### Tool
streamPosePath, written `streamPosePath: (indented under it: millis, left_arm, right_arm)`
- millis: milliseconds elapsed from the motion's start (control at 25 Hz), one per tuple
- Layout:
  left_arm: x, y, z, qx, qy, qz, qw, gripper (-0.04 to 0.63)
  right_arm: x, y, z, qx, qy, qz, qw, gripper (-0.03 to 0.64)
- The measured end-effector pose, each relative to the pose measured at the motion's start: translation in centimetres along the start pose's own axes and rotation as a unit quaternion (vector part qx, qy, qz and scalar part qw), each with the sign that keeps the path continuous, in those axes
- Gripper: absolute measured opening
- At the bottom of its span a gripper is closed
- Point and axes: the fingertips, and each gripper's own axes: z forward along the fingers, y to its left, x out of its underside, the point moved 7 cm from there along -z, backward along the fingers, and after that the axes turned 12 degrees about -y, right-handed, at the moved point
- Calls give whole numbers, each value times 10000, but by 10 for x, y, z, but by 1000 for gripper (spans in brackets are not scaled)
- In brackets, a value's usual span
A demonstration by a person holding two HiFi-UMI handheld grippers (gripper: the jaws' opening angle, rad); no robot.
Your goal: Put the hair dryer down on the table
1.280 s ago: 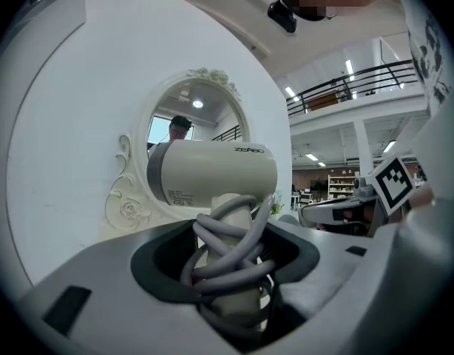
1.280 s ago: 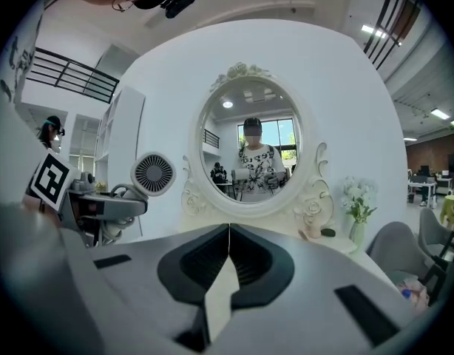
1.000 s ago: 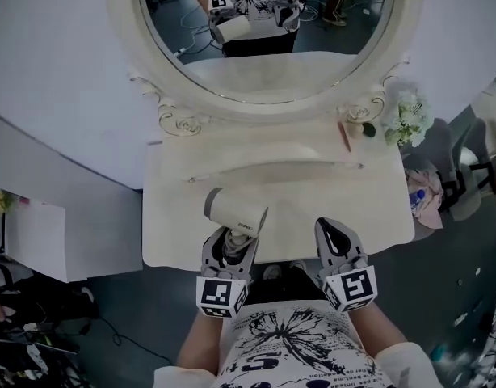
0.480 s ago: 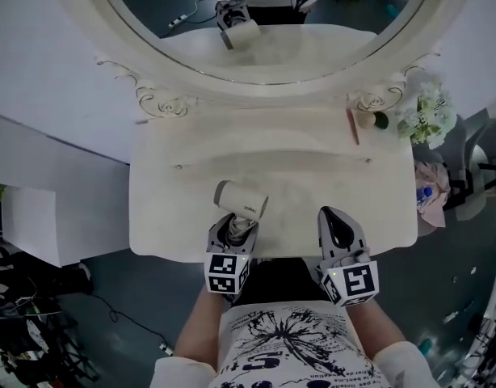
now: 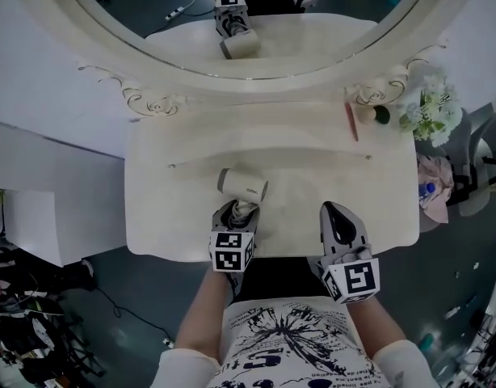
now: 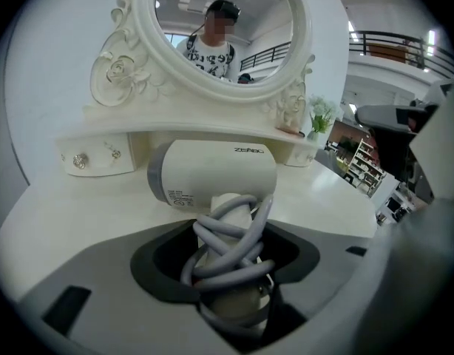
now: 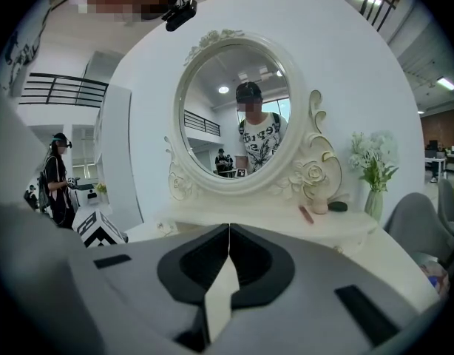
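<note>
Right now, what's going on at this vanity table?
A person is at a white vanity table with a gripper in each hand. The left gripper is shut on the handle of the hair dryer, its cord wound round that handle, and holds it over the table's front part; whether it touches the top can't be told. The right gripper is shut, empty, beside it.

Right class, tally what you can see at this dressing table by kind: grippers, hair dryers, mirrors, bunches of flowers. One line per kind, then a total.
grippers: 2, the left gripper and the right gripper
hair dryer: 1
mirror: 1
bunch of flowers: 1
total: 5
</note>
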Motion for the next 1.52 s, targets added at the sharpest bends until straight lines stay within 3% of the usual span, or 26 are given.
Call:
streamPosePath:
  millis: [200, 720, 960, 1120, 1320, 1520]
  left_arm:
    - [7, -3, 8, -15, 281, 120, 9995, 253]
    - [6, -8, 12, 54, 372, 447, 9983, 266]
    - [-27, -14, -14, 135, -431, 815, 9956, 278]
    - [-56, -12, -40, 73, -986, 764, 9922, 274]
    - [-88, -16, -69, 126, -1369, 610, 9886, 76]
    - [-117, -16, -96, 162, -1791, 622, 9817, 26]
  right_arm:
    - [-1, -3, -1, 22, -59, 33, 10000, 18]
    - [-11, 3, -1, -146, -92, -115, 9998, 18]
    - [-20, 7, -9, -155, -198, -155, 9996, 18]
    - [-28, 12, -12, -190, -262, -235, 9992, 18]
    - [-38, 20, -15, -244, -391, -274, 9986, 19]
    - [-52, 29, -18, -343, -636, -345, 9968, 18]
